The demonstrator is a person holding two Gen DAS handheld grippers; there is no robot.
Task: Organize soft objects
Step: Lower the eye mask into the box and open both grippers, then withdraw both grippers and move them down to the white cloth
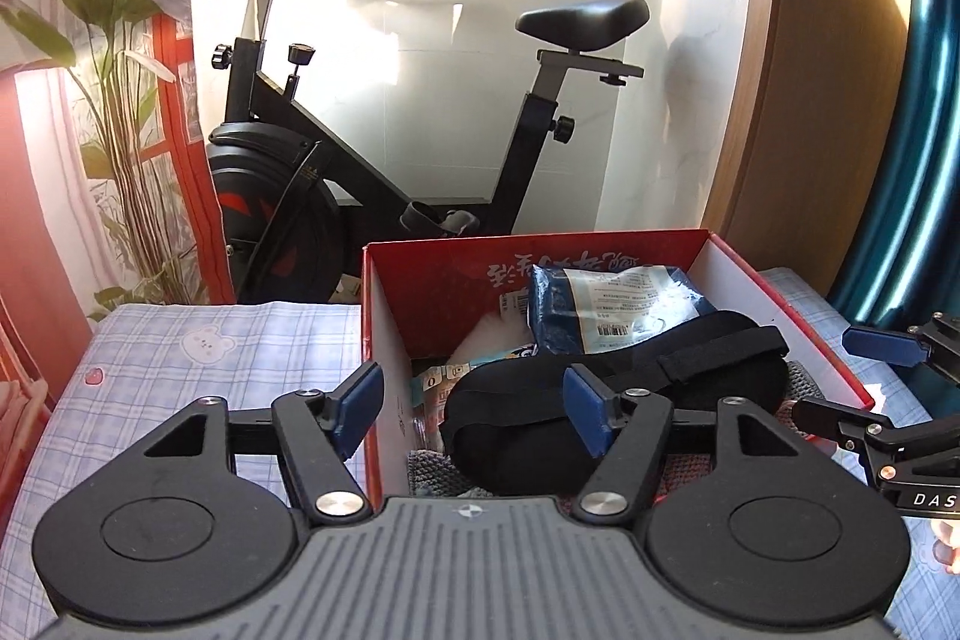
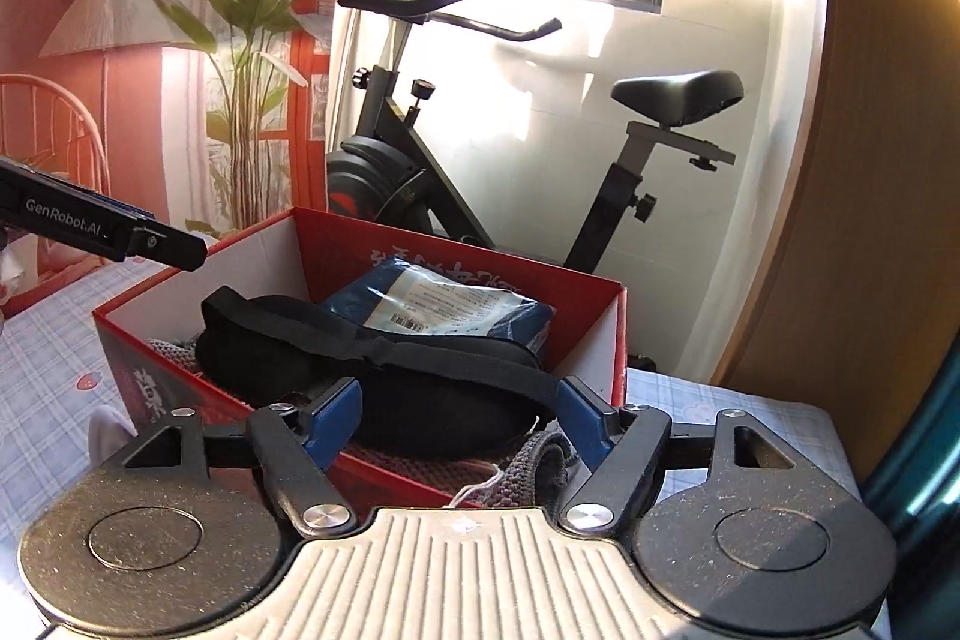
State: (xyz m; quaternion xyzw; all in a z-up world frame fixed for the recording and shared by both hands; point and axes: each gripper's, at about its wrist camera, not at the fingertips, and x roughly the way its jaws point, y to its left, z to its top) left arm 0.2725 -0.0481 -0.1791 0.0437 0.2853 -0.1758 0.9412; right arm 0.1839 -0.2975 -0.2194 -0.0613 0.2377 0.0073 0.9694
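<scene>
A red cardboard box stands on the checked cloth and holds soft things. On top lies a black eye mask with its strap, behind it a blue plastic-wrapped packet, and under them a grey knitted piece. My left gripper is open and straddles the box's near left wall, gripping nothing. My right gripper is open at the box's near right corner. The eye mask lies just beyond its pads, with the strap running past the right pad. The grey knit hangs over the rim.
A black exercise bike stands behind the box against a white wall. A printed backdrop with a plant hangs at the left. A wooden panel and a teal curved surface rise at the right. The checked bear-print cloth covers the surface.
</scene>
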